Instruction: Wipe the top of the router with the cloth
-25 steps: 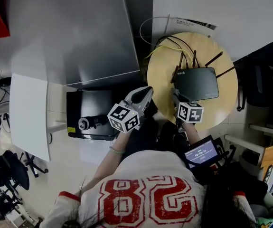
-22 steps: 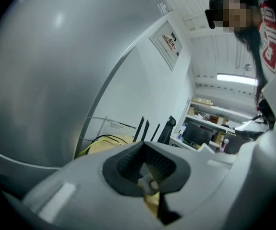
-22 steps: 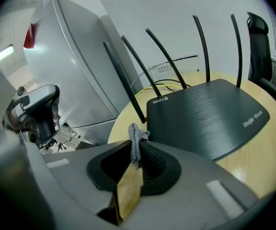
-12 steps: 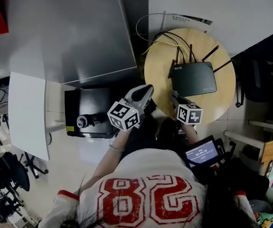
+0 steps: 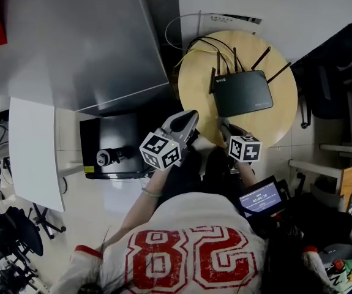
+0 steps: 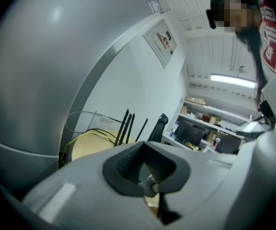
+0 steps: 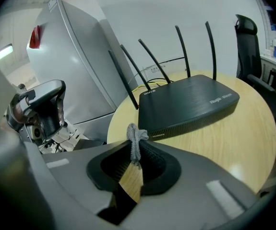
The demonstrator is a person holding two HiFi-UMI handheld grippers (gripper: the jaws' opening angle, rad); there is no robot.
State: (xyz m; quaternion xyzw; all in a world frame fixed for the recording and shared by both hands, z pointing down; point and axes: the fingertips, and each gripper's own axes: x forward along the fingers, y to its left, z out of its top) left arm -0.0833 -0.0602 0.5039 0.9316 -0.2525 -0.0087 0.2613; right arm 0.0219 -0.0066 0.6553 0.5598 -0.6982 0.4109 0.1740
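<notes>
The black router point(image 5: 243, 92) with several antennas lies on a round wooden table point(image 5: 286, 118); in the right gripper view the router point(image 7: 188, 104) is just ahead. My right gripper point(image 7: 137, 150) is shut on a small grey cloth point(image 7: 134, 137), which sticks up between the jaws. It hovers at the table's near edge, short of the router, as the head view shows for the right gripper point(image 5: 226, 127). My left gripper point(image 5: 188, 120) is held left of the table over the floor. In its own view the left gripper point(image 6: 145, 169) has its jaws together with nothing in them.
A large grey metal cabinet point(image 5: 90, 41) stands left of the table. A black box point(image 5: 111, 146) sits on the floor below it. Yellow and black cables point(image 5: 191, 51) trail off the table's far side. A black chair point(image 5: 322, 97) stands right of the table, and a small screen point(image 5: 260, 196) hangs at the person's waist.
The head view has swung, so the table and router sit further left and higher in the picture. Both grippers stay near the same spot, the right still holding the cloth.
</notes>
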